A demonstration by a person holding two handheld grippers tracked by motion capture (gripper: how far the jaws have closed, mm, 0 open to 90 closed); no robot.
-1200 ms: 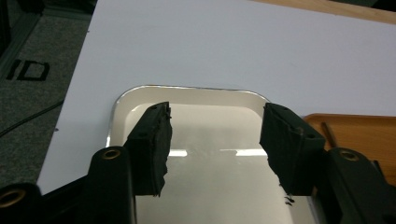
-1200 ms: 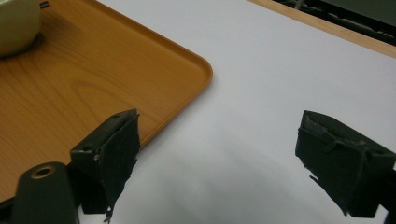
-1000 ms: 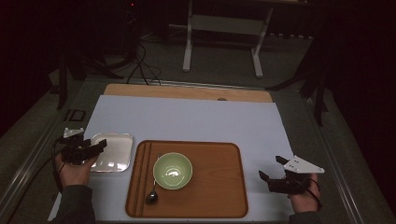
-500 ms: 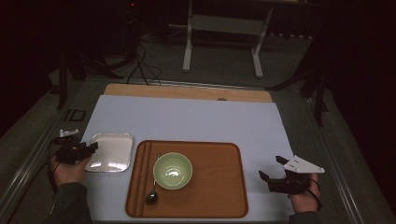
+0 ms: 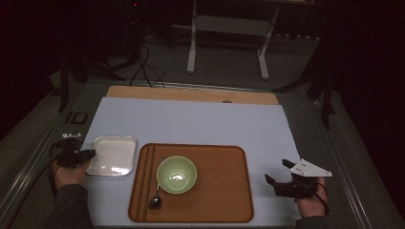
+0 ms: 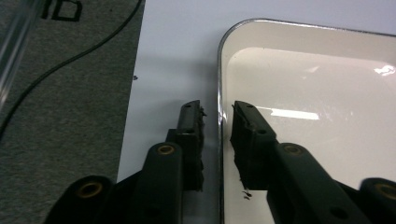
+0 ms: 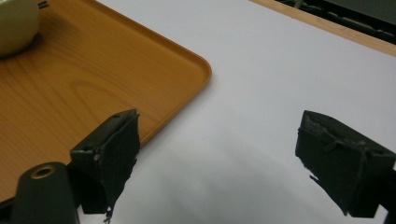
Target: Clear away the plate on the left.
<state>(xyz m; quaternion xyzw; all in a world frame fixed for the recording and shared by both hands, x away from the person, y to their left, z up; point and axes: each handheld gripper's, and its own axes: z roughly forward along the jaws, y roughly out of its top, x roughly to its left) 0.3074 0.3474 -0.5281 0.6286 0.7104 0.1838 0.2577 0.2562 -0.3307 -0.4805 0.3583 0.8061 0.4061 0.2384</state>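
A small white metal-rimmed tray (image 5: pixel 112 155) lies on the white mat at the left. My left gripper (image 5: pixel 88 155) is low at its left edge. In the left gripper view its jaws (image 6: pixel 217 109) straddle the tray's (image 6: pixel 303 93) thin rim, one inside and one outside. They have just been closing, and a slim gap still shows on each side of the rim. My right gripper (image 5: pixel 277 170) rests open over the mat to the right of the wooden tray (image 5: pixel 215 191), nothing between its jaws (image 7: pixel 219 126).
The wooden tray (image 7: pixel 70 84) holds a green bowl (image 5: pixel 176 174) and a spoon (image 5: pixel 155 200) near its left side. The bowl's side (image 7: pixel 14 28) shows at the top left of the right gripper view. A wooden strip (image 5: pixel 191 94) runs along the table's far edge.
My left hand has sunk and drawn slightly left, toward the small tray's left edge, and its jaws have narrowed around the rim. The right hand has not moved.
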